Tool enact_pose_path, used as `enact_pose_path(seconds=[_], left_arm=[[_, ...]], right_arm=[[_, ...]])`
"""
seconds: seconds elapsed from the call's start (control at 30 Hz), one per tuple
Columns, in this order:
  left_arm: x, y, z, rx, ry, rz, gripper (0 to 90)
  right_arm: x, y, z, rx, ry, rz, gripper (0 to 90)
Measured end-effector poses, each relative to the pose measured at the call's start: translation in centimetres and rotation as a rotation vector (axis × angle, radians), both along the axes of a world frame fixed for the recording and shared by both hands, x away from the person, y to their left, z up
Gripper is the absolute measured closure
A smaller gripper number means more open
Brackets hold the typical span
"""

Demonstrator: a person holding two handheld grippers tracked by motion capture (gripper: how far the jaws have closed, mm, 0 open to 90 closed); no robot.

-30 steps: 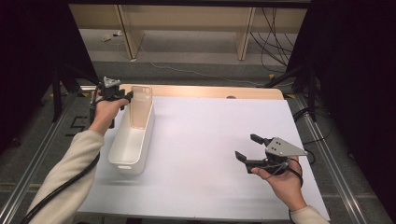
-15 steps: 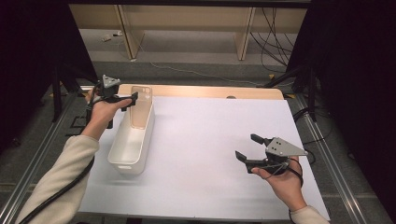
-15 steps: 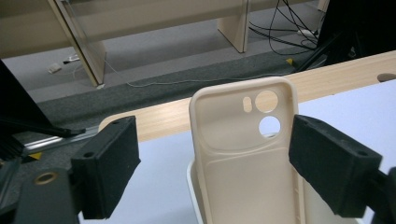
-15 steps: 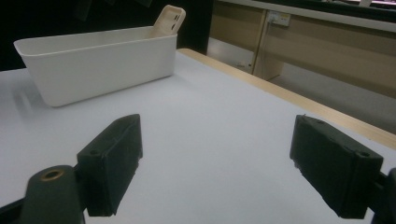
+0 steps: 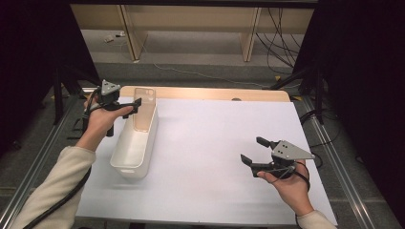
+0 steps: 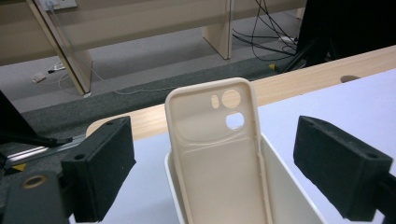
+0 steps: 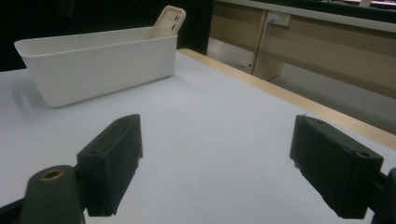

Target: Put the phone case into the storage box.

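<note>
left jaws (image 5: 135, 106): just opened wide, nothing gripped, phone case (image 6: 219, 154) freed between them
case: leans upright on bin (image 5: 131, 152) end wall, so self-supporting
right jaws (image 5: 253, 150): wide open, empty, parked over bench (image 5: 205, 143)

One phone case (image 6: 217, 149), one bin (image 5: 136, 148), apparently.

A beige phone case (image 6: 219, 154) stands in a white bin (image 5: 136, 148) on a white table (image 5: 215, 157).

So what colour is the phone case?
Pale beige phone case, clearest in the left gripper view.
</note>
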State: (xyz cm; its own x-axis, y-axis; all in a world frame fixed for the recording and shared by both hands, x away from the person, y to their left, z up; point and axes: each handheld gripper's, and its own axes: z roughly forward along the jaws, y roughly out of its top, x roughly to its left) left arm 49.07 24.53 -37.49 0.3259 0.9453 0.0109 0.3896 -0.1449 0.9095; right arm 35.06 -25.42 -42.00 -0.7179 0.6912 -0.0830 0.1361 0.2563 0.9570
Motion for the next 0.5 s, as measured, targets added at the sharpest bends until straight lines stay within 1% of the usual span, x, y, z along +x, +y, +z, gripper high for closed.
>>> enact_pose_path(seconds=[0.07, 0.13, 0.2, 0.37, 0.5], left_arm=[[-0.3, -0.1, 0.1, -0.007, -0.006, -0.007, 12.2], [-0.7, -0.1, 0.2, -0.003, -0.011, -0.01, 12.2], [-1.1, -0.2, 0.3, -0.01, -0.021, -0.019, 12.3], [-2.0, -0.4, 0.6, -0.007, -0.034, -0.038, 12.6], [-2.7, -0.6, 0.8, -0.017, -0.05, -0.05, 13.0]], right_arm=[[0.0, 0.0, 0.0, -0.004, -0.003, -0.004, 18.3], [0.0, 0.0, 0.0, 0.0, -0.001, -0.007, 18.3], [-0.1, -0.1, 0.1, -0.004, 0.013, 0.002, 18.3], [-0.1, -0.1, 0.1, -0.004, 0.015, 0.001, 18.3], [-0.1, -0.1, 0.1, -0.003, 0.014, 0.003, 18.3]])
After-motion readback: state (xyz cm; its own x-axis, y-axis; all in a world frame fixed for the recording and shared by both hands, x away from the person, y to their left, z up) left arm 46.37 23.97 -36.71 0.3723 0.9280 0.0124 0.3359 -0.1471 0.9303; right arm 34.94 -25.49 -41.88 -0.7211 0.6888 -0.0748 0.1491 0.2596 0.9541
